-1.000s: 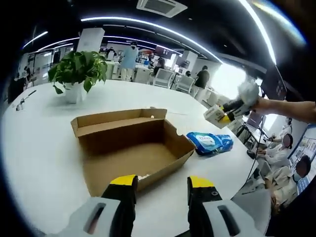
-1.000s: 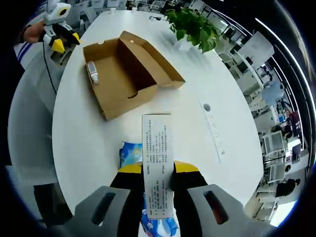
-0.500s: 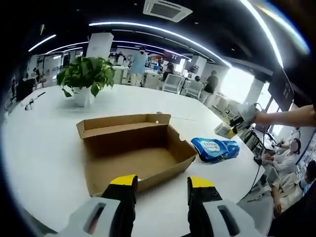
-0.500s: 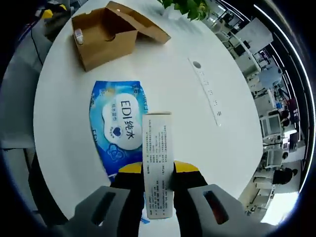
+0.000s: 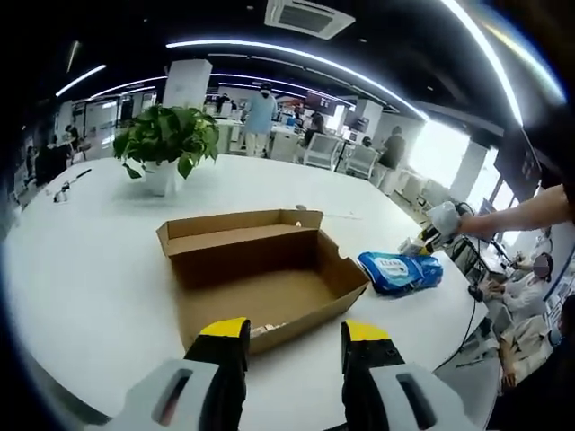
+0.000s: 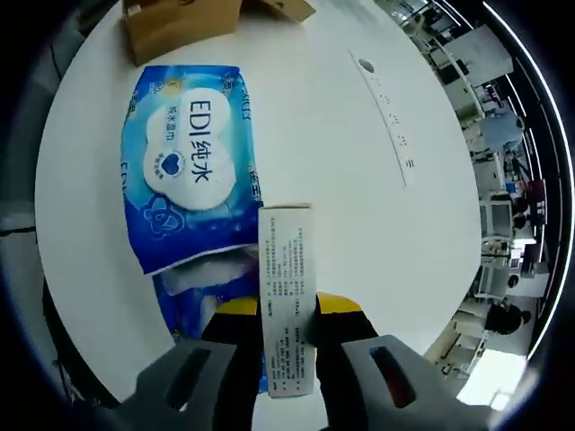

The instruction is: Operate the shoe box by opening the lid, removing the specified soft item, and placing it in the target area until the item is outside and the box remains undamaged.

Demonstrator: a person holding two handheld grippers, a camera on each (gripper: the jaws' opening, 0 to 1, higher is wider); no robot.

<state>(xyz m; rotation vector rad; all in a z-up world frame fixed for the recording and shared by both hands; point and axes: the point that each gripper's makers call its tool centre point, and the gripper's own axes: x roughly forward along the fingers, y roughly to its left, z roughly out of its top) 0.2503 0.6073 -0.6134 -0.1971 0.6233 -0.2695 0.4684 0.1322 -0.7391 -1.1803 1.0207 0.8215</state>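
Note:
The open brown shoe box (image 5: pixel 260 278) sits mid-table with its lid folded back; a small pale item (image 5: pixel 266 329) lies inside by the near wall. My left gripper (image 5: pixel 295 334) hovers open in front of the box, nothing between its jaws. To the right of the box lies a blue wipes pack (image 5: pixel 395 271) (image 6: pixel 193 184). My right gripper (image 6: pixel 287 312) is shut on a slim white printed carton (image 6: pixel 287 287), low over the table beside the pack. In the left gripper view, that right gripper (image 5: pixel 431 235) hangs just beyond the pack, held by a person's arm. A corner of the box (image 6: pixel 180 22) shows in the right gripper view.
A potted green plant (image 5: pixel 166 139) stands at the table's far left. A long white strip with holes (image 6: pixel 386 112) lies on the table beyond the carton. The round white table's edge (image 5: pixel 449 337) curves close on the right. People sit and stand at desks behind.
My right gripper has come down with the white carton from high over the table to just beside the wipes pack. The left gripper stays open before the box.

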